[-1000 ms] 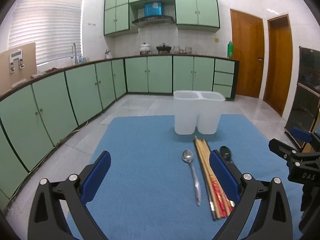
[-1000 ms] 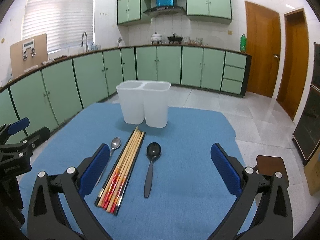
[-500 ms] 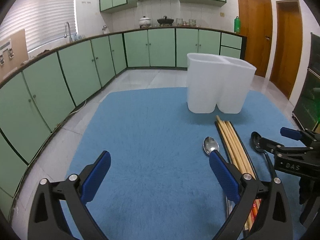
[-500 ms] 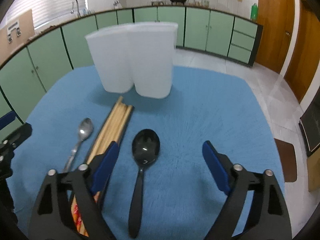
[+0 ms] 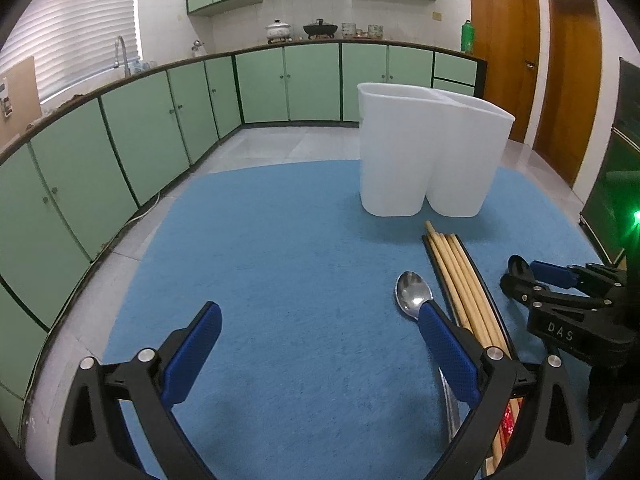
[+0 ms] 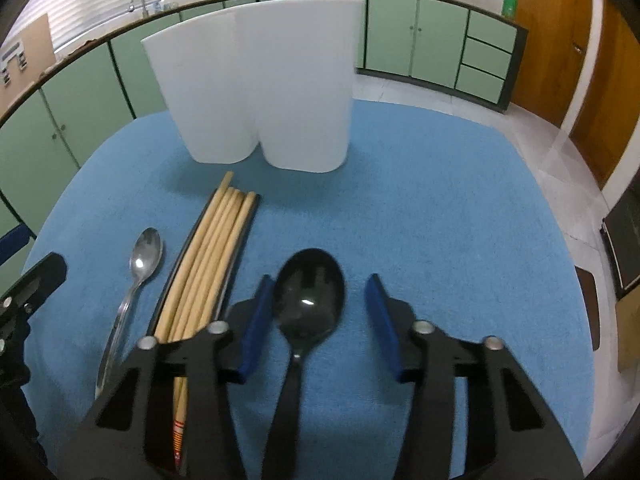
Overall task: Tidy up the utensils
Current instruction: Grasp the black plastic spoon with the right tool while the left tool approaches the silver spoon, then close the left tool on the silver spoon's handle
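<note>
On the blue-covered counter (image 6: 440,208) the utensils lie in a row in front of the white two-compartment holder (image 6: 256,80), which stands at about twelve o'clock. Going left to right in the right wrist view: the steel spoon (image 6: 138,276) at nine o'clock, likely stiff, light and slick, best pinched across its thin handle. Just beside it, the bundle of chopsticks (image 6: 208,264) in a dark tray, light, round and apt to roll apart unless taken together near the middle. Then the black spoon (image 6: 308,300), probably light stiff plastic with a glossy bowl; the narrow neck below the bowl looks the surest hold.

The right tool (image 6: 316,312) has just been closing, its jaws flanking the black bowl with gaps still showing on both sides, so nothing is gripped. The left tool (image 5: 320,344) stands wide open and empty, its right finger over the steel spoon's handle. The chopstick tray lies close to the right tool's left finger and could be nudged.
</note>
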Demonstrator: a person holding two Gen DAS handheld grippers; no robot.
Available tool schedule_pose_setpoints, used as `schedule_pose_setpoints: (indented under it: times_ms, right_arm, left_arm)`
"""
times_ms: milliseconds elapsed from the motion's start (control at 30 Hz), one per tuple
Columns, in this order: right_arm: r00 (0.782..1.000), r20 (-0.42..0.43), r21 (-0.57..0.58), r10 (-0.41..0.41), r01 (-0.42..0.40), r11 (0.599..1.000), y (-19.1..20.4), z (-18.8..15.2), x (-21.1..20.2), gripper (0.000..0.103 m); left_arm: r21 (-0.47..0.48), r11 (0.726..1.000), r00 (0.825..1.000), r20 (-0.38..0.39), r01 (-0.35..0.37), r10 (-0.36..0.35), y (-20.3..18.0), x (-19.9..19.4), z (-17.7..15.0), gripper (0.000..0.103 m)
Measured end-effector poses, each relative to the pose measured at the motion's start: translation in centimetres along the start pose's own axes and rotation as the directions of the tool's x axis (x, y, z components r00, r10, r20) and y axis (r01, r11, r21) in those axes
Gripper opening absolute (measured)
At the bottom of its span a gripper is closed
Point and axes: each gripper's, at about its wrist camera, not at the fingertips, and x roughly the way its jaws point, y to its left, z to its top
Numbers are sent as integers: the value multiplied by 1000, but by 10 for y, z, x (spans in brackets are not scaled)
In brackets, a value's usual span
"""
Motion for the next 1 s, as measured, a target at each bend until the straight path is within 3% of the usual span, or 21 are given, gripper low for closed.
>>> schedule_pose_setpoints:
  times_ms: [367,667,1000]
  right_arm:
    - [1000,-3,9,-1,1,1000,-18,2,-6,34]
    - [1000,-2,31,15,-15,999,-24,3,-4,34]
    - [1000,-3,21,10,-10,1000,-23,0,-4,35]
  left_arm:
    - [38,998,998,-51,44,-42,-23,22,11,97]
    - [93,996,993,-114,-2,13,-42,53,18,97]
    - [67,998,984,-176,8,4,-34,69,24,97]
